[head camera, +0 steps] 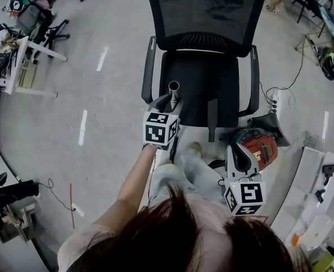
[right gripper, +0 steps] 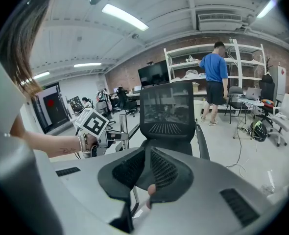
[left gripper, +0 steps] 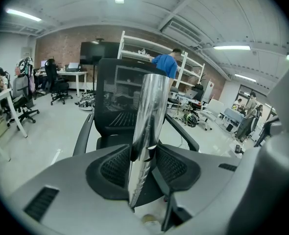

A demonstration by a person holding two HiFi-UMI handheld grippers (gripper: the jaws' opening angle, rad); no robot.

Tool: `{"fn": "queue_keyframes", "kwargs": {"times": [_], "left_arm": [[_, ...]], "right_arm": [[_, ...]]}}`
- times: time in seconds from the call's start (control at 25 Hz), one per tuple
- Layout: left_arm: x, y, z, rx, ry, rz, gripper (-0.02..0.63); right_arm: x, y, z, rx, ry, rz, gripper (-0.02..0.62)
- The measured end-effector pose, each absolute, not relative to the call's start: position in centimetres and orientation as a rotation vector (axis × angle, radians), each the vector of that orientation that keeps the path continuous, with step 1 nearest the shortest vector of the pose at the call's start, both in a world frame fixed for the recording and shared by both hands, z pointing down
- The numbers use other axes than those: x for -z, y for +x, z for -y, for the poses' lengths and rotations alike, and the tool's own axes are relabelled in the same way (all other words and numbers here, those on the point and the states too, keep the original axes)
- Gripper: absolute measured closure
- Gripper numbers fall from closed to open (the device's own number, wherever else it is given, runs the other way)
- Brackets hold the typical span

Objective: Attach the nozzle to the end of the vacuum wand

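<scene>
A shiny metal vacuum wand [head camera: 174, 88] stands almost upright in front of the black office chair [head camera: 204, 89], its open end on top. My left gripper [head camera: 170, 103] is shut on the wand; in the left gripper view the tube [left gripper: 149, 121] runs up between the pads of that gripper [left gripper: 143, 151]. My right gripper [right gripper: 146, 153] sits lower right with its jaws shut and nothing visible between the pads. From the right gripper view, the left gripper [right gripper: 105, 137] and the wand [right gripper: 122, 126] show at the left. No nozzle is held.
A red vacuum body [head camera: 260, 149] lies on the floor right of the chair. A white surface at the right edge carries black attachments [head camera: 328, 170]. A desk [head camera: 20, 67] stands at the far left. A person in blue [right gripper: 214, 77] stands by shelves behind.
</scene>
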State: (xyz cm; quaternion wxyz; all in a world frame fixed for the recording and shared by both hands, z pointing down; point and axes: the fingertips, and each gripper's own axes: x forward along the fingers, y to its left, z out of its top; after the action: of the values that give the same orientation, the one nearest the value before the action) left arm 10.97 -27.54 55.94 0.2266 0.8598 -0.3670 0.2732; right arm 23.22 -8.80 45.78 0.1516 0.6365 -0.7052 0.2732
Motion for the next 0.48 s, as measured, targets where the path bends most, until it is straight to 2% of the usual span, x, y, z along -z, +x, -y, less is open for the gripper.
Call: {"fn": "queue_keyframes", "kwargs": {"times": [0.48], "left_arm": [[-56.80,11.72,28.33,-0.770,2.370,1.054,0.451]], "right_arm": [[-46.32,24.25,8.21,-0.803,1.836,2.004,0.567]]}}
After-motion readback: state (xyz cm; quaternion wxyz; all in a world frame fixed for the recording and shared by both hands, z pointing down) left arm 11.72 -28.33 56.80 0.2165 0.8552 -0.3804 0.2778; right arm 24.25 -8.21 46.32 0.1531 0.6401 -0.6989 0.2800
